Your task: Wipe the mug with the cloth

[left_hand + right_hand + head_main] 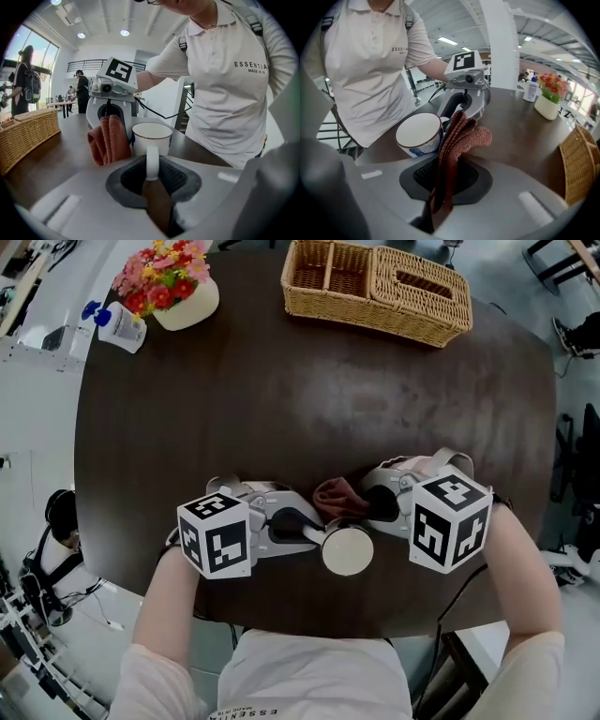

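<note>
Over to the head view: the mug (348, 549) is found at the near edge of the dark counter (309, 399), close to the person's body, and it is gripped from its left by the left tool (314, 532), so the cup is steadied while its other side is open for wiping. The cloth (337, 495) is carried by the right tool (373, 504) and is held just beside the mug's far rim; contact cannot be confirmed from here. A wicker basket (375, 282) and a flower pot (183, 301) are seen well apart at the far edge, clear of the work. Now the left gripper view: the jaws are shown closed on the mug's handle (152, 161), the thin white loop pinched upright between them, a hold by which the cup can be braced or turned. On to the right gripper view: the jaws are clamped on a folded bunch of the cloth, with a padded end sticking out toward the mug's wall, evidently meant as the wiping face. The wiping is judged to be just starting.
</note>
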`<act>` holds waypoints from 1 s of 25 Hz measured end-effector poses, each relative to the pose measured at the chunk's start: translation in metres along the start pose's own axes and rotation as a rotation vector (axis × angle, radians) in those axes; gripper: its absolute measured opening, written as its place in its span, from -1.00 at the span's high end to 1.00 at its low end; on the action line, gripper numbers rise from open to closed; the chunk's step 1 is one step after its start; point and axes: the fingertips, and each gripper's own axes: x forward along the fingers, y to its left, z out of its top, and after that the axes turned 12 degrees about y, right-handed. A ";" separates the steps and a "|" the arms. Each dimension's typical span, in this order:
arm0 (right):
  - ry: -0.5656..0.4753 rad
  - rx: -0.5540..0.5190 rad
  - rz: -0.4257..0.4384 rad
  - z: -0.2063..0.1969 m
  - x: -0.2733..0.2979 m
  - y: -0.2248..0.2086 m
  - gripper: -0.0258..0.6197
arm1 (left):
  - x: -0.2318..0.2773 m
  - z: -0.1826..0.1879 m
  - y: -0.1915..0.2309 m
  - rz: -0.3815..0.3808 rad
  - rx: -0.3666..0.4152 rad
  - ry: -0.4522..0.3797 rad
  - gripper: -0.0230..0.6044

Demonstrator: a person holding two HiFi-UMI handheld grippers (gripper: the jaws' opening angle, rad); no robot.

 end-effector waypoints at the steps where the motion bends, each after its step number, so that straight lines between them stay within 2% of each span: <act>1: 0.018 -0.034 0.015 0.000 0.001 0.003 0.68 | 0.000 0.000 -0.001 -0.001 -0.002 0.000 0.67; 6: 0.082 -0.131 0.067 -0.006 0.002 0.010 0.68 | 0.000 0.000 0.000 0.013 -0.031 -0.009 0.67; 10: 0.097 -0.151 0.040 -0.008 0.003 0.014 0.68 | 0.000 0.001 0.000 0.060 -0.040 -0.010 0.67; 20: 0.077 0.046 -0.017 -0.031 0.009 0.041 0.68 | -0.003 -0.001 0.002 0.188 -0.141 -0.059 0.67; 25: 0.041 0.171 -0.117 -0.034 0.010 0.054 0.68 | 0.000 0.001 -0.001 0.244 -0.175 -0.063 0.67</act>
